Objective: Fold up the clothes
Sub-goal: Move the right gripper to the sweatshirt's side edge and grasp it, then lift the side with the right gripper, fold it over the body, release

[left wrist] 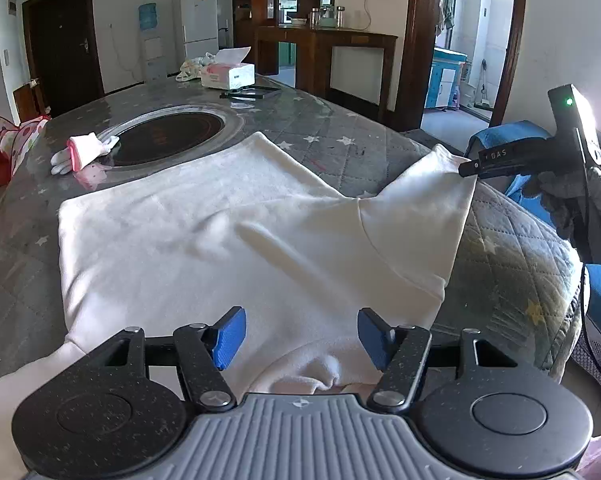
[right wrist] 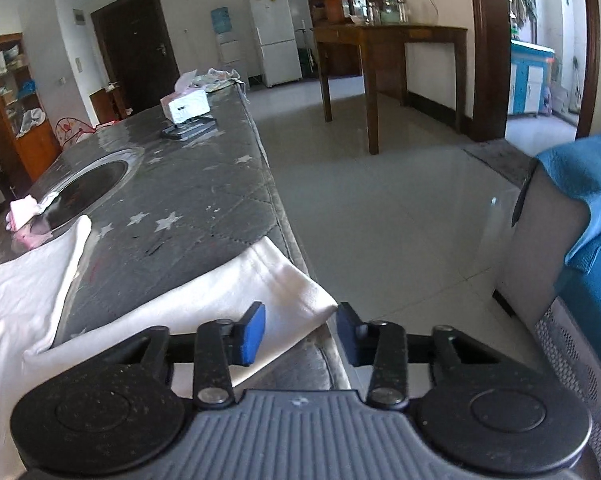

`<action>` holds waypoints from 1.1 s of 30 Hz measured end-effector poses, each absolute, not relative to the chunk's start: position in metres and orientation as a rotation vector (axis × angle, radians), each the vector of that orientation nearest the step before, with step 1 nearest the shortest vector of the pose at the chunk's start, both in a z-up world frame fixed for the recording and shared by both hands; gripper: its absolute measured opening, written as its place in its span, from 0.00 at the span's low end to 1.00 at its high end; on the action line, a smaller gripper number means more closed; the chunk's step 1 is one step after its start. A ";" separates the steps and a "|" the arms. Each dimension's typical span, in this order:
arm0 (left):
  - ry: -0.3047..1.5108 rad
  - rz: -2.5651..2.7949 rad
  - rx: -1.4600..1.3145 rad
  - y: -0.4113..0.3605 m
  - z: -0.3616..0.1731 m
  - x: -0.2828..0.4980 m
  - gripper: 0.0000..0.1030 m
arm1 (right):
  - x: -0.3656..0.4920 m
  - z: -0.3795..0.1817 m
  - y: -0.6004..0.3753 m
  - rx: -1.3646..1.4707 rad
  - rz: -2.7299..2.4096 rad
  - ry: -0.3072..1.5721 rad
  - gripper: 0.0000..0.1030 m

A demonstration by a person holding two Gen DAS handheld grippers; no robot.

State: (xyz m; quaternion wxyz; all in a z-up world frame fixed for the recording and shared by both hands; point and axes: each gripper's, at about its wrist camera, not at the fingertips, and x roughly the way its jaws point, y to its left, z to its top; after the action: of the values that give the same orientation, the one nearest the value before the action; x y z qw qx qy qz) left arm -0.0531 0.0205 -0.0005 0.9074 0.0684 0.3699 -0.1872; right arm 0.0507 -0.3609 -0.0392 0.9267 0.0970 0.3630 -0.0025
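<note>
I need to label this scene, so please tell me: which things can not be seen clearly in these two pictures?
- Near hem of the white shirt: left wrist view, hidden under the left gripper.
- Sleeve end: right wrist view, partly behind the right gripper, whose jaws look apart around it.
- Jars on the wooden table: both views, too small to identify.
- Print on the tissue box: too small and blurred to read.

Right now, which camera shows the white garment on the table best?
The left wrist view. There the white garment lies spread over the table, nearly whole, with one sleeve reaching toward the right tool. The right wrist view shows only that sleeve end at the table edge and part of the body at far left.
</note>
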 end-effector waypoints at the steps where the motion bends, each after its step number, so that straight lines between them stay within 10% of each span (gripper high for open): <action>1: 0.765 -0.387 0.140 0.020 -0.001 -0.052 0.65 | 0.052 -0.041 -0.361 0.203 -0.011 0.740 0.23; 7: 0.773 -0.387 0.136 0.014 -0.001 -0.049 0.66 | 0.050 -0.036 -0.365 0.244 -0.010 0.709 0.06; 33: 0.770 -0.439 0.126 -0.019 -0.012 -0.036 0.67 | 0.032 0.114 -0.262 0.217 0.416 0.506 0.04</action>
State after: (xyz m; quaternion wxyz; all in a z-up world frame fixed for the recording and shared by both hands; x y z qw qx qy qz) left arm -0.0362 -0.0185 -0.0115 0.9015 0.0608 0.3721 -0.2123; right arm 0.0323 -0.2617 0.1137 0.9410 0.1063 0.2482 0.2039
